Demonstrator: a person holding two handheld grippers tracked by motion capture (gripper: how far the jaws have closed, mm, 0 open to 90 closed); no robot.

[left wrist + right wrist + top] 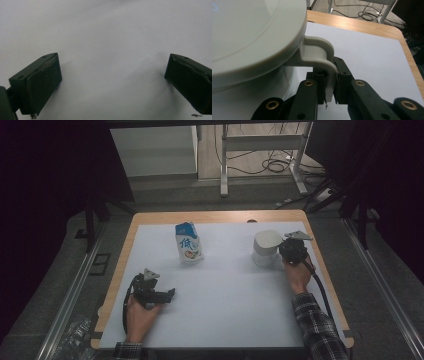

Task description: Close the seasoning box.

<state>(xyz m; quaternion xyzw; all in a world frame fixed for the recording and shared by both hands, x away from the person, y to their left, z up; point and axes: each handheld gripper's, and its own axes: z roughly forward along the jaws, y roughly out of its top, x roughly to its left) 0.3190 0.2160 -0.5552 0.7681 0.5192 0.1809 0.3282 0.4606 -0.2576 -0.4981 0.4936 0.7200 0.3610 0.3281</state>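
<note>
High view dim overall, upper left and right corners near black; white table cover (pixel 225 285) brightest area, soft faint shadows. Left gripper view: flat even light, mild blur, diffuse shadows beside dark jaws, no glare. Right gripper view: white lidded container (pixel 249 37) close, soft focus at upper left; background cables sharper; slight edge distortion.
</note>
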